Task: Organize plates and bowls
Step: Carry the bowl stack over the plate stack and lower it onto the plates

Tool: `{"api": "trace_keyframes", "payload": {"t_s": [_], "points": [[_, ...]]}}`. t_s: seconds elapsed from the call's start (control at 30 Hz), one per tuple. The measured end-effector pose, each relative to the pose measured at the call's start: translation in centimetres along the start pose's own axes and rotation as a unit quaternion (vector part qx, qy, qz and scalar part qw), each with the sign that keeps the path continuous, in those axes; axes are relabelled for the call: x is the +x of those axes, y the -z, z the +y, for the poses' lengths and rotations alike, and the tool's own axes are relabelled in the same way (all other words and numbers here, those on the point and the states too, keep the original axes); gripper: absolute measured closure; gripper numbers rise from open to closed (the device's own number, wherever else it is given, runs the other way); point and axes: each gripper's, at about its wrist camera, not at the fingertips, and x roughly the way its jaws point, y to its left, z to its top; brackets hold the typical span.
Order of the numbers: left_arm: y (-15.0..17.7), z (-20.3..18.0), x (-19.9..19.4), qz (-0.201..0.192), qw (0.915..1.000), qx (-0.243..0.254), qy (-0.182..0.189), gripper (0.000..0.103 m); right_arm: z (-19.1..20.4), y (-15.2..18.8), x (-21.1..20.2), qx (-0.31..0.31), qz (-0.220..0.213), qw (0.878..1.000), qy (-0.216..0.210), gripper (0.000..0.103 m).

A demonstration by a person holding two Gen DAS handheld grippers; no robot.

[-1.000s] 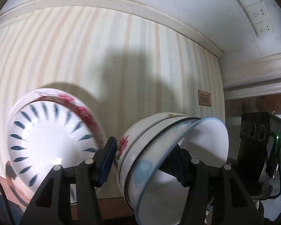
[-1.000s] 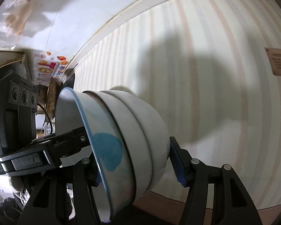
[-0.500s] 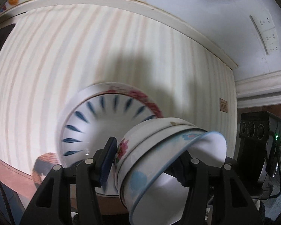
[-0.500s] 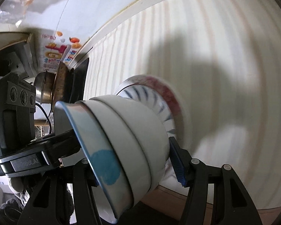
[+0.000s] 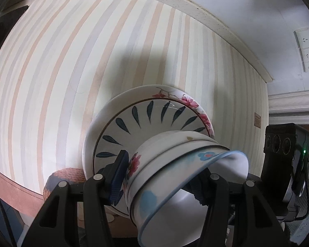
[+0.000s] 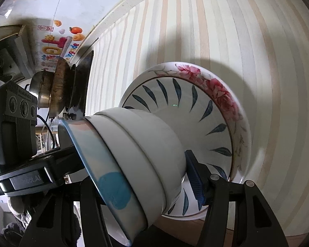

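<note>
Bowls, three nested, are carried tilted on their side between both grippers, just above the plates. Left gripper is clamped across the stack: its blue pad presses the outermost bowl's floral wall, and its other finger sits inside the blue-rimmed innermost bowl. Right gripper is clamped on the same stack from the opposite side, one blue pad on the outer white wall, the other finger hidden behind the bowls.

Surface: worktop covered in a cloth striped cream, peach and pale grey, with a pinkish-brown near edge. It meets a white wall; a bank of power sockets sits on it at the right of the left view.

Plates: leaf-pattern plate rests inside a larger rose-rimmed plate on the cloth, directly behind the bowls.

Room: in the right view, a brass pot on a dark stove and colourful wall stickers lie at the far left.

Hidden: the bowls cover the plates' near portions; whether the stack touches the leaf-pattern plate cannot be told. A reddish rounded thing at the worktop's near edge in the left view is unidentifiable.

Open room: the striped cloth lies bare left of and beyond the plates.
</note>
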Motion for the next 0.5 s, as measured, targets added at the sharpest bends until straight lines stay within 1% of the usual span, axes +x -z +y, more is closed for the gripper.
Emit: {"api": "trace_keyframes", "payload": {"t_s": [0.5], "points": [[-0.80,0.33,0.74,0.003,1.0000,0.002,-0.002,0.050,-0.29,-0.31,-0.12,0.012,-0.003,1.000,0.010,0.042]]}}
